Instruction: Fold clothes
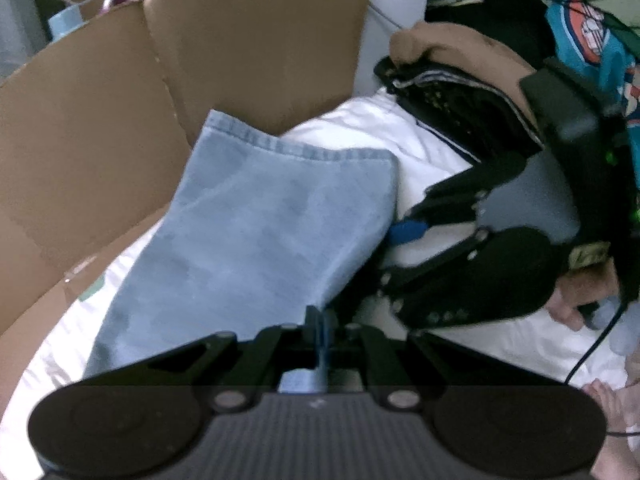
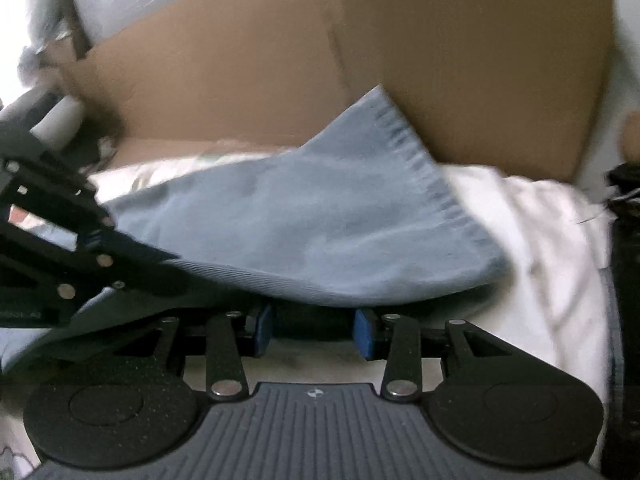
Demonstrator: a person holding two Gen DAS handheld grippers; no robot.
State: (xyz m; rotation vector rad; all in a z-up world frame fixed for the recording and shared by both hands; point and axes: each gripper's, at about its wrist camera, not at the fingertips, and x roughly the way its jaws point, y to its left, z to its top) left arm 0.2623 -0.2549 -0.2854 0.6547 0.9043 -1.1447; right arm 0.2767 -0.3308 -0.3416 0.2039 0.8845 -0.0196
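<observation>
White bedding (image 1: pixel 420 128) beside a cardboard box (image 1: pixel 100 120) carries the jeans (image 1: pixel 260 232), one leg laid out unfolded, my left claw (image 1: pixel 320 340) pinched on its edge, my right claw (image 2: pixel 314 330) half-open under it, most folding remaining.

Blue jeans leg on the white bed

I see a light blue jeans leg (image 1: pixel 256 236) lying flat and spread out on the white sheet, and I call it the jeans from here on. In my left view its stitched hem (image 1: pixel 296 148) points toward 12 o'clock and rests against brown cardboard, while the cloth runs down toward 6 o'clock and gets narrower there. In my right view the jeans (image 2: pixel 320 232) reach from 9 o'clock toward 3 o'clock, with the hem (image 2: pixel 432 196) slanting on the 2 o'clock side. The near edge is folded and looks thick. The pictures are a bit blurry.
</observation>
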